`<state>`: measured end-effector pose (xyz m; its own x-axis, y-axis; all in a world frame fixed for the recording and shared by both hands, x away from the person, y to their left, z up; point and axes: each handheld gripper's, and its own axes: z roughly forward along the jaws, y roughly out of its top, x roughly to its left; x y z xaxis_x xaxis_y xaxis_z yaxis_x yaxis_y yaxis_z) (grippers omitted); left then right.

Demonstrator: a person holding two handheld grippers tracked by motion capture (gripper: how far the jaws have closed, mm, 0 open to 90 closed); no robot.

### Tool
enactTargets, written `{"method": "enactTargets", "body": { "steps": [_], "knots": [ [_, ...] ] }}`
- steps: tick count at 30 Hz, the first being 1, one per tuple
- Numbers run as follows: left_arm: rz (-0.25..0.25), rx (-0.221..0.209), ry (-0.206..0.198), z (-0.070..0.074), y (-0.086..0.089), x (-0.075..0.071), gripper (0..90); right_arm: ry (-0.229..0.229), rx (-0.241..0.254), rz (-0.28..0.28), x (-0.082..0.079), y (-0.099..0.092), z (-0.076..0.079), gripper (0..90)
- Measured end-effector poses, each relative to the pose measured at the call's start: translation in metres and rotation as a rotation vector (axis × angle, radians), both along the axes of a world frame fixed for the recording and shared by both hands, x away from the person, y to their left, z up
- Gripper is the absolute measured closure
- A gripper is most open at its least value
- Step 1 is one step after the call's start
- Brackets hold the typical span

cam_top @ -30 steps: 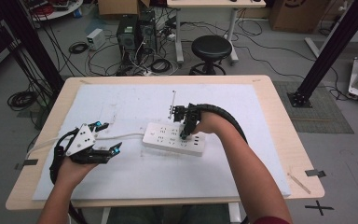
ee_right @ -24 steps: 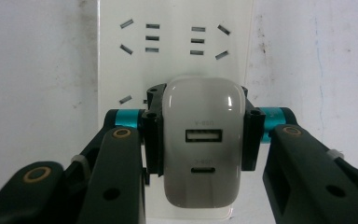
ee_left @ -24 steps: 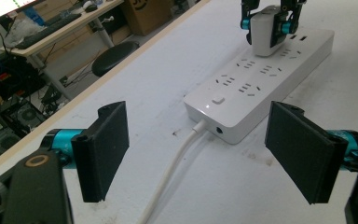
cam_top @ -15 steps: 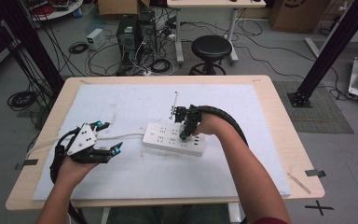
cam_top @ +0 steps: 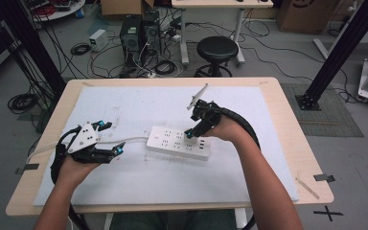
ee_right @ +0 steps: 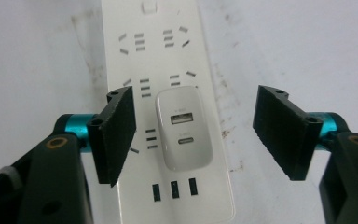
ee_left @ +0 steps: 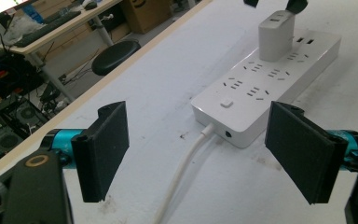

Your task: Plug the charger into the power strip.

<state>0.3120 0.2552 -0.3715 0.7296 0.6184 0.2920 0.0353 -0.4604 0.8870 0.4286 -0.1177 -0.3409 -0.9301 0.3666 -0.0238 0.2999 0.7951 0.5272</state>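
My right tool [cam_top: 190, 133] tilts down over one charger [ee_right: 184, 128], jaws wide, not touching. My left tool [cam_top: 116, 137] wide, low near one power strip [cam_top: 178, 142] on counter [cam_top: 278, 139].

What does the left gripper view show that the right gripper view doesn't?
Left gripper view alone: the power strip's cord leaving its near end, a black stool and desks beyond the table edge. Right gripper view alone: the charger's top face with its two USB ports, and three slots on the strip's end. Both: white charger plugged into the power strip, each view's own claw open.
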Motion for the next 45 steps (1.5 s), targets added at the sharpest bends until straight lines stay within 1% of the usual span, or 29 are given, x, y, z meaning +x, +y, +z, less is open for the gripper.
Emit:
{"method": "enactTargets", "body": {
  "steps": [1,3,4,5,7,8,9,10,12,16,17,19,20,21,23,24,25,26,30,33,34,37,45],
  "knots": [
    [-0.002,-0.004,-0.001,0.001,0.0,0.0,21.6,-0.003,0.035,-0.011,-0.003,-0.005,0.003,28.1],
    [-0.007,-0.01,0.0,0.002,0.001,0.001,21.6,-0.028,0.086,-0.036,-0.01,-0.015,0.007,26.3],
    [-0.011,-0.013,0.01,0.003,0.002,0.002,21.6,-0.038,0.104,-0.039,-0.012,-0.018,0.008,26.0],
    [-0.015,-0.016,0.012,0.003,0.003,0.003,21.6,-0.034,0.136,-0.055,-0.017,-0.024,0.009,25.2],
    [-0.024,-0.022,0.021,0.003,0.004,0.005,21.6,-0.049,0.191,-0.071,-0.023,-0.032,0.01,24.2],
    [-0.023,-0.029,0.023,0.004,0.004,0.005,21.6,-0.06,0.21,-0.08,-0.026,-0.036,0.01,21.8],
    [-0.025,-0.027,0.018,0.005,0.005,0.005,21.6,-0.067,0.227,-0.098,-0.029,-0.04,0.009,19.9],
    [-0.028,-0.03,0.018,0.005,0.005,0.005,21.6,-0.074,0.242,-0.113,-0.032,-0.043,0.009,19.9],
    [-0.031,-0.038,0.016,0.006,0.005,0.005,21.6,-0.078,0.266,-0.115,-0.037,-0.049,0.008,19.9],
    [-0.047,-0.052,0.004,0.007,0.007,0.006,21.6,-0.104,0.301,-0.134,-0.049,-0.058,0.004,19.9],
    [-0.05,-0.066,0.009,0.006,0.007,0.006,21.6,-0.108,0.31,-0.135,-0.052,-0.061,0.003,19.9],
    [-0.055,-0.073,0.013,0.005,0.009,0.007,21.6,-0.114,0.343,-0.147,-0.058,-0.067,0.001,19.9],
    [-0.057,-0.083,0.02,0.005,0.009,0.007,21.2,-0.116,0.36,-0.155,-0.061,-0.07,0.0,19.9],
    [-0.058,-0.08,0.021,0.005,0.01,0.008,21.1,-0.117,0.375,-0.161,-0.063,-0.073,-0.001,19.9],
    [-0.061,-0.088,0.023,0.003,0.01,0.009,21.1,-0.121,0.386,-0.175,-0.067,-0.08,-0.004,19.9],
    [-0.062,-0.085,0.027,0.002,0.01,0.009,21.1,-0.132,0.386,-0.18,-0.069,-0.083,-0.006,19.9],
    [-0.065,-0.093,0.035,0.0,0.01,0.01,21.1,-0.14,0.389,-0.187,-0.072,-0.086,-0.008,19.9],
    [-0.07,-0.089,0.042,-0.001,0.012,0.011,21.1,-0.144,0.396,-0.189,-0.073,-0.088,-0.011,19.9],
    [-0.067,-0.099,0.066,-0.005,0.014,0.015,21.1,-0.136,0.431,-0.228,-0.079,-0.1,-0.023,19.9],
    [-0.068,-0.101,0.066,-0.005,0.014,0.016,21.1,-0.138,0.456,-0.255,-0.081,-0.108,-0.03,19.9],
    [-0.068,-0.11,0.064,-0.004,0.014,0.015,21.1,-0.137,0.458,-0.261,-0.081,-0.109,-0.03,19.9],
    [-0.066,-0.116,0.063,-0.003,0.016,0.014,21.1,-0.143,0.468,-0.263,-0.081,-0.111,-0.03,19.9],
    [-0.058,-0.116,0.068,-0.005,0.018,0.013,21.1,-0.151,0.466,-0.254,-0.079,-0.108,-0.026,19.9]
  ]
}}
